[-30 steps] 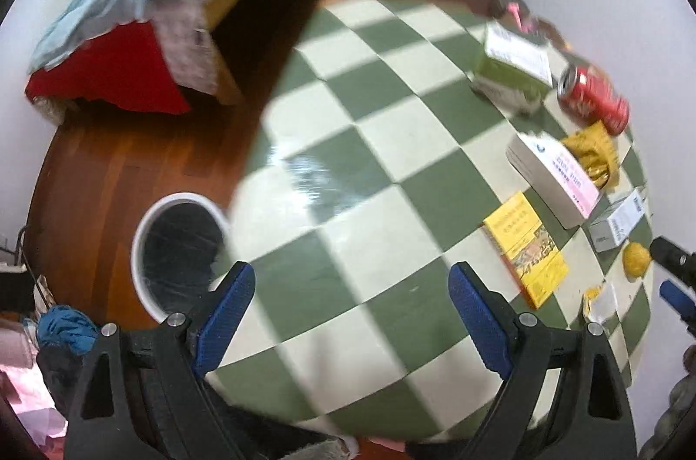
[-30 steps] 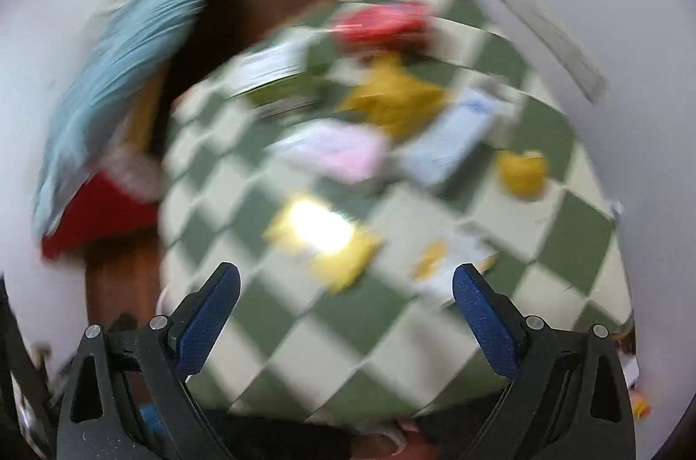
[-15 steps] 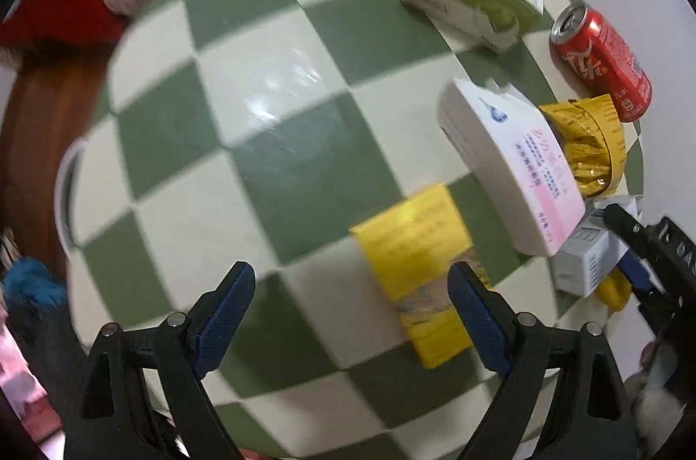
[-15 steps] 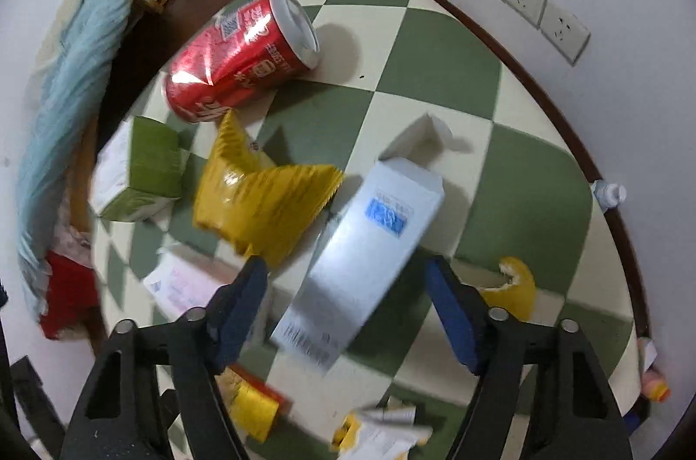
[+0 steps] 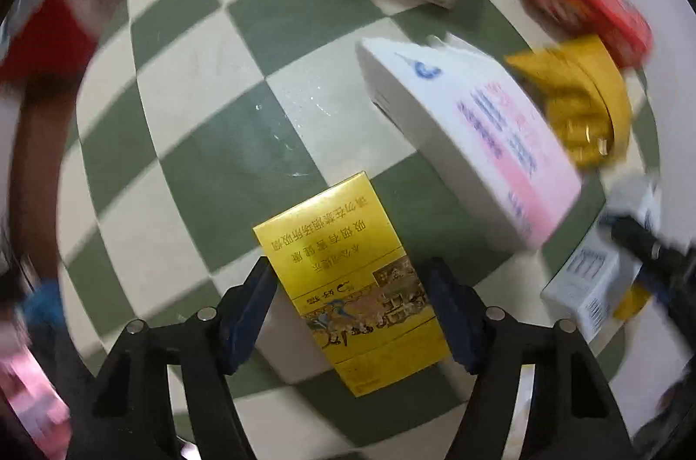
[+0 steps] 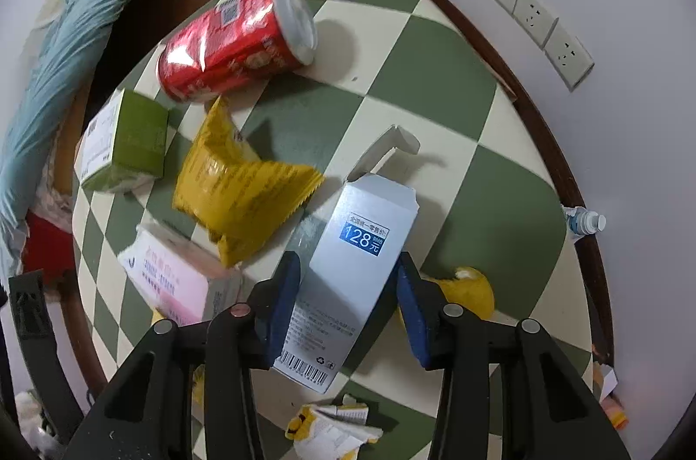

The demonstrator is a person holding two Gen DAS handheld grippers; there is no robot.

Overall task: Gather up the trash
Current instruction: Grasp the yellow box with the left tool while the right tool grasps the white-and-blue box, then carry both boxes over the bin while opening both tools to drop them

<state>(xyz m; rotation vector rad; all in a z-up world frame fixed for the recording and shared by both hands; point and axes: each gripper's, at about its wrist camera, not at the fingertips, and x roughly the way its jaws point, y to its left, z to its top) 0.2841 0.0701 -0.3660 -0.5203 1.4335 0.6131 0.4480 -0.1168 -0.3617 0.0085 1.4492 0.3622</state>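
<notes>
Both grippers (image 5: 350, 303) (image 6: 348, 299) now straddle boxes (image 5: 348, 286) (image 6: 352, 277) amid litter.

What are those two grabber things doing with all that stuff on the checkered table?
Someone is picking up trash with a gripper in each hand. The left gripper sits around a flat yellow cardboard box, jaws still apart. The right gripper has a tall white carton with a blue price label between its blue pads. A red soda can and yellow crinkled wrapper wait on the green-and-cream checkered table.

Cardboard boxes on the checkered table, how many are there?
4: yellow cigarette box between left fingers, grey-white carton between right fingers, pink-white box, green-white box near the red can. Others may be hidden.
</notes>
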